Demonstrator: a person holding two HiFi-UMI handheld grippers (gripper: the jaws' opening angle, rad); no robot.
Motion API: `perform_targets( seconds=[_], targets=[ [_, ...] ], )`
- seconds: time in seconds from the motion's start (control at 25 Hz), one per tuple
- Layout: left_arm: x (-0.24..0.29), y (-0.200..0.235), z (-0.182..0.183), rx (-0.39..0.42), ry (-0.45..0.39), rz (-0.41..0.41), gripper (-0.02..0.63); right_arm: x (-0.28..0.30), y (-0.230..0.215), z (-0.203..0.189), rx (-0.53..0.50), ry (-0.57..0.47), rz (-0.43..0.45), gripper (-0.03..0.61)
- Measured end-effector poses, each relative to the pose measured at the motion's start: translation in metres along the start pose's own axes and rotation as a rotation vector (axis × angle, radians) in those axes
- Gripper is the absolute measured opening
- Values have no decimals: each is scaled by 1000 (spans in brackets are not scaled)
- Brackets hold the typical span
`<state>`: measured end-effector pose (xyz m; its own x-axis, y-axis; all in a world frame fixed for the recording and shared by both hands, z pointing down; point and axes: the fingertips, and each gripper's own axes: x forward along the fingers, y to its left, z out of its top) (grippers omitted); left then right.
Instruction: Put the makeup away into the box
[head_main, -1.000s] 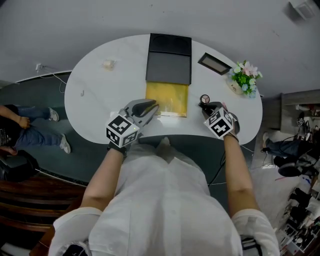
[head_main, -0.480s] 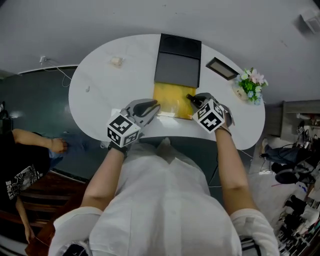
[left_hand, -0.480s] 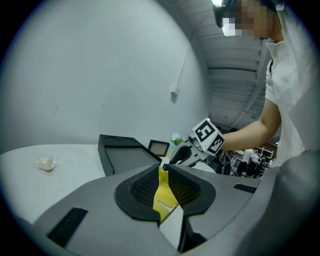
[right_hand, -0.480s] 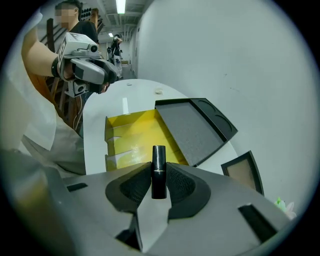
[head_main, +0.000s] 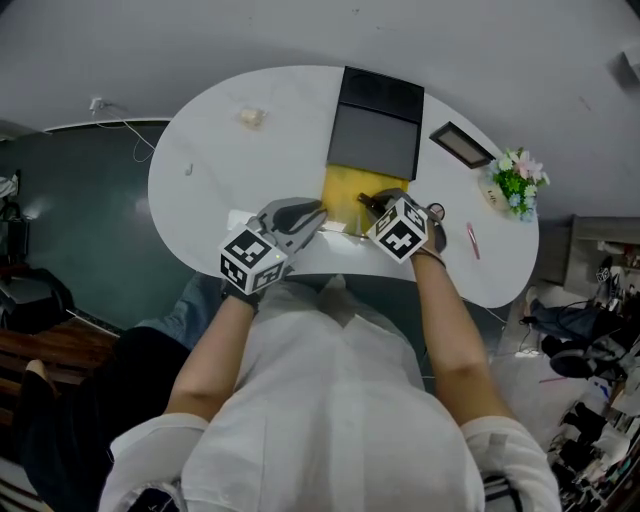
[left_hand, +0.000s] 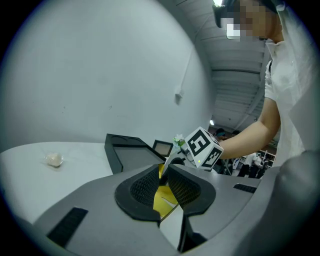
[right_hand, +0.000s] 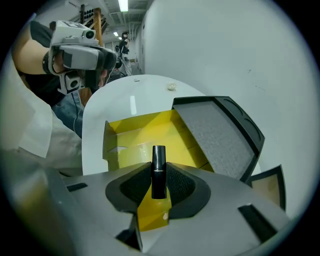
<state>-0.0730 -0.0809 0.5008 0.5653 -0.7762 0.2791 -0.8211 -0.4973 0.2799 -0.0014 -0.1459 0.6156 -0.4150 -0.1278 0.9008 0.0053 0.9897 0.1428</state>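
Between the pads of the right hand-held gripper (right_hand: 159, 176) stands a black lipstick (right_hand: 158, 170), clenched upright by its lower half, with its top clear above the jaws. It hangs over the near part of the open box (right_hand: 150, 127), whose yellow inside looks bare in the right gripper view; in the head view the lipstick (head_main: 368, 203) sits just over the box's (head_main: 345, 188) near right corner. The left hand-held gripper (left_hand: 165, 182) has its jaws drawn almost together on a thin yellow edge, which I take to be the near wall of the box, pinched to hold it steady; the head view puts the left hand-held gripper (head_main: 305, 215) at the near left corner.

By my reading the task has barely begun: nothing shows inside the box, and this first piece is carried but not yet set down. A pink stick (head_main: 472, 240) and a small round item (head_main: 437, 212) lie on the desk (head_main: 230, 170) just right of the right hand, likely makeup left to collect, though both are too small to name.

Behind the box its dark lid (head_main: 378, 128) lies flung back, well out of the way. Farther right are a small frame (head_main: 460, 145) and a posy of flowers (head_main: 518, 182); a crumpled scrap (head_main: 250, 117) sits far left. Nothing blocks the drop into the box
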Motion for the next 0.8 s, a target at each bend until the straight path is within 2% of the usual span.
perform_targets(
  seconds=[0.4, 0.8],
  targets=[
    [-9, 8, 1, -20, -12, 24, 64, 27, 15, -9, -33, 74, 43, 89],
    [-4, 5, 3, -13, -6, 9, 65, 29, 17, -9, -42, 67, 53, 89]
  ],
)
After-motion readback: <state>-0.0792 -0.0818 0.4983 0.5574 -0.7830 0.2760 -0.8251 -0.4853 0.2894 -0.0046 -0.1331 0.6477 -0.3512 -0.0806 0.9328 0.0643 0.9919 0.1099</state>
